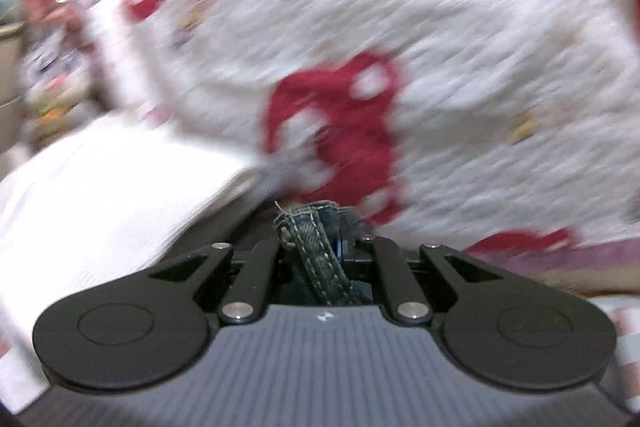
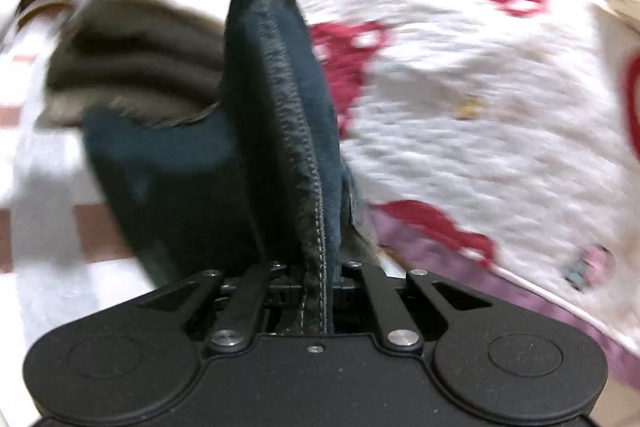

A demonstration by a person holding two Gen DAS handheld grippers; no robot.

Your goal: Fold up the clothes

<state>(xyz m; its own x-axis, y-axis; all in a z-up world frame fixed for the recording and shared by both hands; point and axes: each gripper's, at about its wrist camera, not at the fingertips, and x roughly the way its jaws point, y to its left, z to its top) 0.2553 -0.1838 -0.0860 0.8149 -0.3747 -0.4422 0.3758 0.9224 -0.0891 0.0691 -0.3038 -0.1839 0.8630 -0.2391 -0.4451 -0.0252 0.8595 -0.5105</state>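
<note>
Both my left gripper [image 1: 320, 227] and right gripper [image 2: 316, 287] clamp the dark blue stitched denim garment [image 2: 280, 107]; I should keep its seam taut.

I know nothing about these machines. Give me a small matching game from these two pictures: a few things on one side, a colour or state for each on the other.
Things:
1. dark blue denim garment
2. white bedspread with red shapes
3. left gripper
4. folded grey cloth

Descriptions:
A. shut on a stitched denim edge
B. lies under everything
C. stretched between both grippers
D. layered, beside the denim

Pairs: 1-C, 2-B, 3-A, 4-D
</note>
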